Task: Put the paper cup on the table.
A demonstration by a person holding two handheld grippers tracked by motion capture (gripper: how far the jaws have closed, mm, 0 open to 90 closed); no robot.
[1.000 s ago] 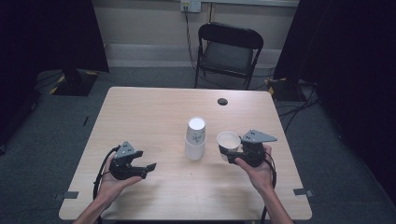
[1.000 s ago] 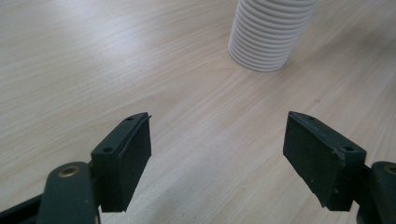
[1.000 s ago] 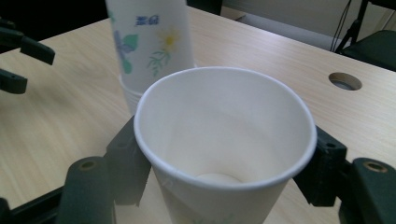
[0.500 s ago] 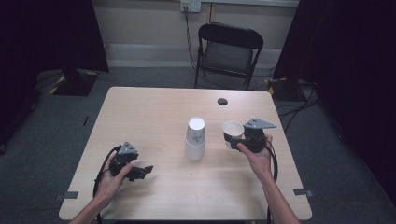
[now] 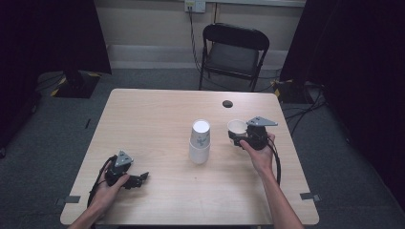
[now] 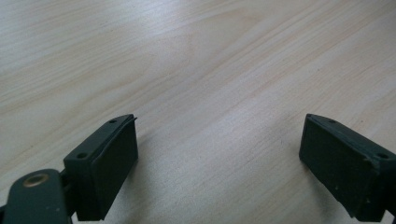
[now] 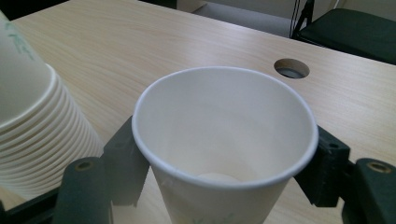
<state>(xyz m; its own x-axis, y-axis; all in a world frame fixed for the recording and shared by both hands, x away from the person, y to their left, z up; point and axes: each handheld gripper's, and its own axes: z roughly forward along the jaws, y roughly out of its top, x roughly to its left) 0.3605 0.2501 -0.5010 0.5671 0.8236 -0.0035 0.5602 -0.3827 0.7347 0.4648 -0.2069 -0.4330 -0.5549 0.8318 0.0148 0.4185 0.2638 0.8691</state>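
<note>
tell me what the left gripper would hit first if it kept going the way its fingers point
Likely the bare table: the left gripper is open, angled down at the wood with nothing between its fingers.

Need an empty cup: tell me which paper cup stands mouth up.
The single cup held in the right claw; the stack beside it is upside down.

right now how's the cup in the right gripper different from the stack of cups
The single cup sits mouth up between the right gripper jaws; the stack of cups stands upside down, bottom up, free on the table. The single cup is one cup and lower; the stack is many nested cups and taller. Both are white paper with green print.
</note>
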